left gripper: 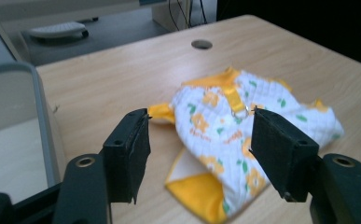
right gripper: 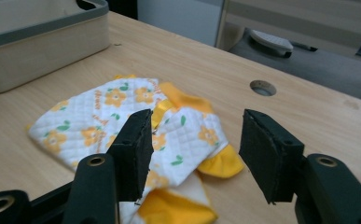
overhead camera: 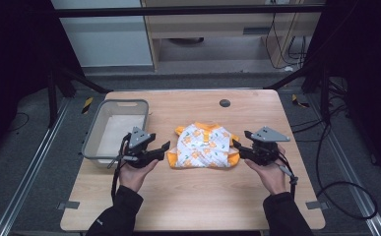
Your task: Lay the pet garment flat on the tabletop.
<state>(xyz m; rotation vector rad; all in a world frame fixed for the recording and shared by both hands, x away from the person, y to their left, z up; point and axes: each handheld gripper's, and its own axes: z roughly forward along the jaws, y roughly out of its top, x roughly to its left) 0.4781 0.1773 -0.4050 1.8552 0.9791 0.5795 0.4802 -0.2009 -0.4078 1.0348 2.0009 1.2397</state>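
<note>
A small white quilted garment (overhead camera: 203, 146) printed with orange flowers and edged in yellow-orange lies folded on the middle of the wooden table (overhead camera: 188, 196). My left gripper (overhead camera: 164, 150) is held just off the garment's left edge, pointing at it. Its jaws stand apart with nothing pinched. My right gripper (overhead camera: 237, 149) faces the garment's right edge, also open and empty. In the left gripper view the garment (left gripper: 225, 126) lies beyond the spread jaws of the left gripper (left gripper: 199, 119). In the right gripper view the garment (right gripper: 117, 112) lies under and past the right gripper (right gripper: 197, 116).
A grey plastic basket (overhead camera: 92, 132) stands at the table's left, close behind my left hand; its rim (left gripper: 43, 102) is beside that gripper. A round cable hole (overhead camera: 224, 103) sits near the far edge. Bare wood stretches in front of the garment.
</note>
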